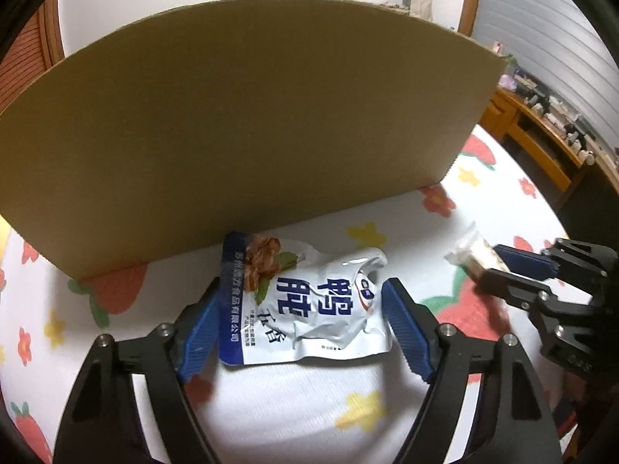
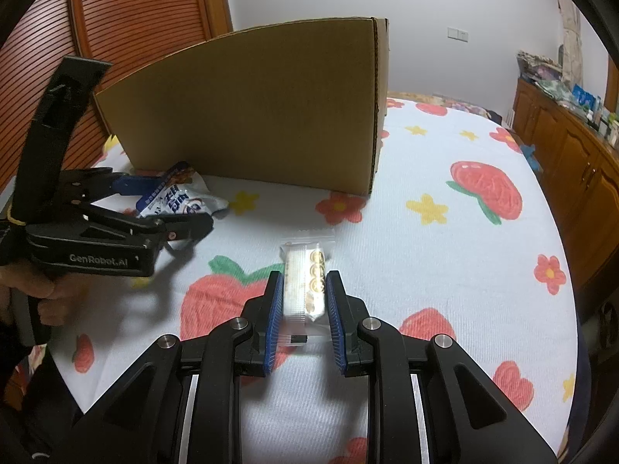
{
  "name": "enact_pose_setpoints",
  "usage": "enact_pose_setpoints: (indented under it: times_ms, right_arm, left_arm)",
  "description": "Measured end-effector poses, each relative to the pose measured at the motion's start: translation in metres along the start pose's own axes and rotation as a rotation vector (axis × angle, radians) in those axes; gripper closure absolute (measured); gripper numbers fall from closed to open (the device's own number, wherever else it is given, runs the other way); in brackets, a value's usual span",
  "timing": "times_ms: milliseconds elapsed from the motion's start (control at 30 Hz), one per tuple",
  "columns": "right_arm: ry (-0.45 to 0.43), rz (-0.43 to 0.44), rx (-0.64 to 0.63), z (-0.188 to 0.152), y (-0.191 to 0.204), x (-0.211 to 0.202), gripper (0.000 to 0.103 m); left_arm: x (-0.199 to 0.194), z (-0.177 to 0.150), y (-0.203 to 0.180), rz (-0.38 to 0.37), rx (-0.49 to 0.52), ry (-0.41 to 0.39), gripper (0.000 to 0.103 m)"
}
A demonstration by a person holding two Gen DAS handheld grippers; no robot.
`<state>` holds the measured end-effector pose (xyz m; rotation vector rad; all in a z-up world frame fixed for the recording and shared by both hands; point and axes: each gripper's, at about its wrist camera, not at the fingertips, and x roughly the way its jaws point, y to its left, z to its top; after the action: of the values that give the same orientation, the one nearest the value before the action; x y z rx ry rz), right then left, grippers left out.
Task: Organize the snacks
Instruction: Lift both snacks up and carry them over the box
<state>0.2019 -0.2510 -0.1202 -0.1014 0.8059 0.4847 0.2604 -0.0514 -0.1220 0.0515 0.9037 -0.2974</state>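
Observation:
A crumpled white-and-blue snack pouch (image 1: 309,309) lies on the flowered sheet just in front of a tall cardboard box (image 1: 247,116). My left gripper (image 1: 303,282) straddles it, both blue pads touching the pouch's side edges. In the right wrist view the same pouch (image 2: 182,201) sits between the left gripper's (image 2: 182,205) fingers, by the box (image 2: 251,116). My right gripper (image 2: 301,274) is shut on a clear packet of round biscuits (image 2: 305,290), held just over the sheet. That packet (image 1: 470,249) and the right gripper (image 1: 491,266) also show at the right of the left wrist view.
The white sheet (image 2: 425,270) with strawberries and flowers covers the whole surface. A wooden cabinet (image 2: 561,147) with clutter on top runs along the right. A slatted wooden door (image 2: 127,11) stands behind the box. A hand (image 2: 46,290) holds the left gripper's handle.

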Motion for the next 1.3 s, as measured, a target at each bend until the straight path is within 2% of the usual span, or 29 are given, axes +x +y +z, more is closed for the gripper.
enact_pose_setpoints:
  times_ms: [67,167,300,833,1000,1300]
  right_arm:
    - [0.0,-0.001,-0.001,0.0,0.001,0.0,0.082]
    - [0.001,-0.001,-0.001,0.0,0.001,0.0,0.082]
    - [0.001,-0.002,-0.002,0.0,0.0,0.0,0.082]
    - [-0.008,0.015,-0.017,-0.001,0.001,0.001,0.083]
    - [-0.037,-0.001,-0.015,-0.004,0.002,-0.005,0.083]
    - [-0.143,-0.007,-0.027,-0.006,0.002,-0.028,0.083]
  left_arm:
    - [-0.006,-0.003,-0.001,0.015,0.008,-0.014,0.029]
    - [-0.016,-0.011,-0.005,-0.008,-0.003,-0.022,0.03]
    - [-0.023,-0.019,-0.007,0.008,0.019,-0.032,0.032]
    - [-0.081,-0.033,0.015,0.005,-0.015,-0.149,0.032]
    - [-0.094,-0.031,0.017,0.008,-0.01,-0.183,0.032]
    - [-0.119,-0.01,0.026,0.043,0.023,-0.248,0.032]
